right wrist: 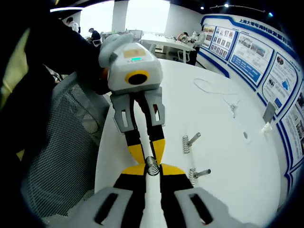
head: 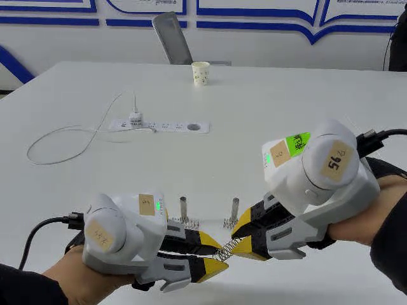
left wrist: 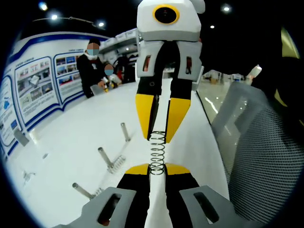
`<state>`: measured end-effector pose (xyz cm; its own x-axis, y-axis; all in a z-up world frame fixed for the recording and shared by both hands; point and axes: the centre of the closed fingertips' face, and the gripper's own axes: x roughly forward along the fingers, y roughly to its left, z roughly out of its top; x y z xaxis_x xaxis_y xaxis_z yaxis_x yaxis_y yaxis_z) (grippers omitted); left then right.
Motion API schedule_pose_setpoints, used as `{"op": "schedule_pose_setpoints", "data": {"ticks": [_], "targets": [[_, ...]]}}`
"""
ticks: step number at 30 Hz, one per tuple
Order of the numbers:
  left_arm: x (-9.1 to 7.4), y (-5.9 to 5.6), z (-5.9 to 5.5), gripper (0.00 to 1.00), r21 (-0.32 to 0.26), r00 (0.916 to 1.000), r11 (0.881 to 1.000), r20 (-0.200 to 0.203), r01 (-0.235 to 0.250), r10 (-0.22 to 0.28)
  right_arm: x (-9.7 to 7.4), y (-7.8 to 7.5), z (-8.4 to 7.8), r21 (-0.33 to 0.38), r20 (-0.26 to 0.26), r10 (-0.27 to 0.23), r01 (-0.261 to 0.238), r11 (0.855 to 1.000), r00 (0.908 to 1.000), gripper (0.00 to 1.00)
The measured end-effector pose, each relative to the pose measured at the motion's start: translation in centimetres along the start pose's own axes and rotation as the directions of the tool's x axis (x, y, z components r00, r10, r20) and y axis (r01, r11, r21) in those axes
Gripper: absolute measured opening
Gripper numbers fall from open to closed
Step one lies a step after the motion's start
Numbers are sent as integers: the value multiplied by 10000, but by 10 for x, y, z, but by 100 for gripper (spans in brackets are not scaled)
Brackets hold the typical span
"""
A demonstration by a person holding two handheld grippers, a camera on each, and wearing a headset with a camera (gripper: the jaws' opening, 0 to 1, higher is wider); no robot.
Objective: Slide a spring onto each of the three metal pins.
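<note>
Left gripper (left wrist: 157, 170), right gripper (right wrist: 152, 169) clamping 1 spring (left wrist: 157, 152), 3 pins (left wrist: 105, 157)

Two pins (head: 183, 208) (head: 234, 210) stand side by side behind the spring (head: 224, 249), power strip (head: 159, 126) and cup (head: 200, 73) farther back

Left claw (head: 221, 255) and right claw (head: 238, 241) meet tip to tip, each clamped on one end of the spring (head: 226, 249)

Coiled spring (left wrist: 156, 152) bridges left claw (left wrist: 151, 169) and right claw (right wrist: 151, 169); metal pins (head: 183, 208) upright — behind.
</note>
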<state>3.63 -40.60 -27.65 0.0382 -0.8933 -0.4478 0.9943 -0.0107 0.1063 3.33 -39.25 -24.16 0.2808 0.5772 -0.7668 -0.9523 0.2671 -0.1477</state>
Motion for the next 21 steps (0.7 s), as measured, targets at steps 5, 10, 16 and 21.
{"op": "schedule_pose_setpoints", "data": {"ticks": [5,10,16,21], "targets": [[1,-2,1,10,13,10000,10000,29,59,-59,0,0,1,9,49,17,-18,10000,10000,12],[1,-2,1,10,-27,9999,9999,85,112,-112,1,0,0,168,66,90,-91,9998,9999,14],[1,-3,1,10,2,9998,9999,130,133,-133,6,0,-6,395,-46,248,-246,9989,9997,17],[1,-3,3,10,-5,9997,9999,191,131,-131,8,2,-7,559,12,376,-376,9977,9993,16]]}}
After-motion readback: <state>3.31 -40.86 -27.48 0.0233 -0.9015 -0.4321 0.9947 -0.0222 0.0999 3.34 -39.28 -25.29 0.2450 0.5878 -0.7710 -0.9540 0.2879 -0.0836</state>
